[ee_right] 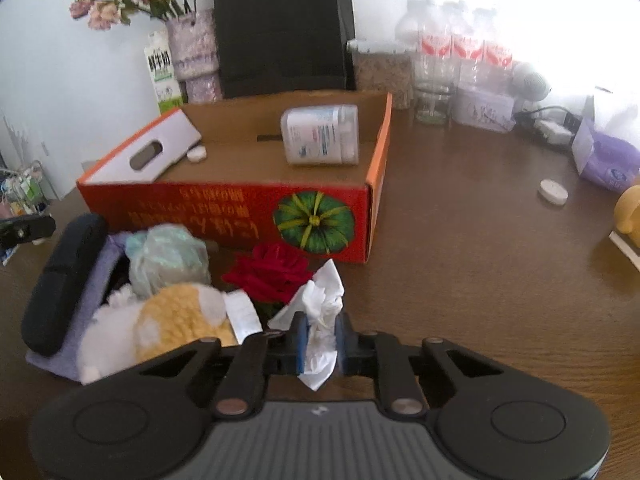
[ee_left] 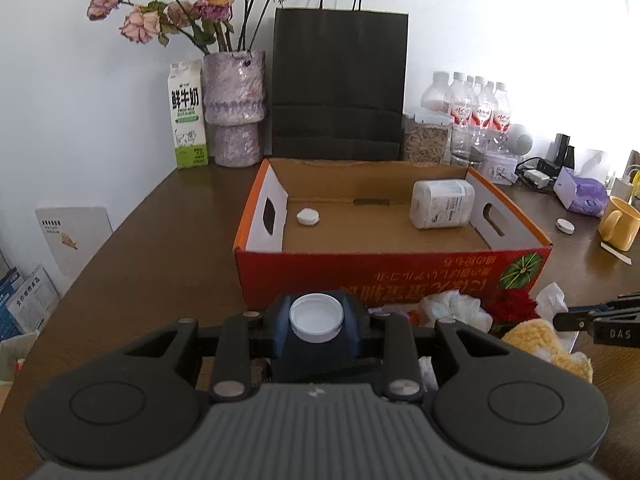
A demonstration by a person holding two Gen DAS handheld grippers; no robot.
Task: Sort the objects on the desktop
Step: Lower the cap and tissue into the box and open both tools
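White tissue [ee_right: 320,320] pinched between right tongs [ee_right: 320,344].

Cardboard box [ee_right: 224,204] blocks twelve o'clock, soft clutter [ee_right: 168,300] crowds nine; bare bench [ee_right: 480,280] lies wide open toward three.

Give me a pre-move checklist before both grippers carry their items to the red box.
1. Left gripper holds the white cap: ok, cap sits between the pads.
2. Right gripper clamps the crumpled tissue: ok, pads pinch it.
3. Red box open on top: ok.
4. Free floor space in the box: ok, only a white bottle lying on its side and a small white cap inside.
5. Tissue free of the red flower beside it: cannot tell.
6. Grip firm enough for lifting: cannot tell.
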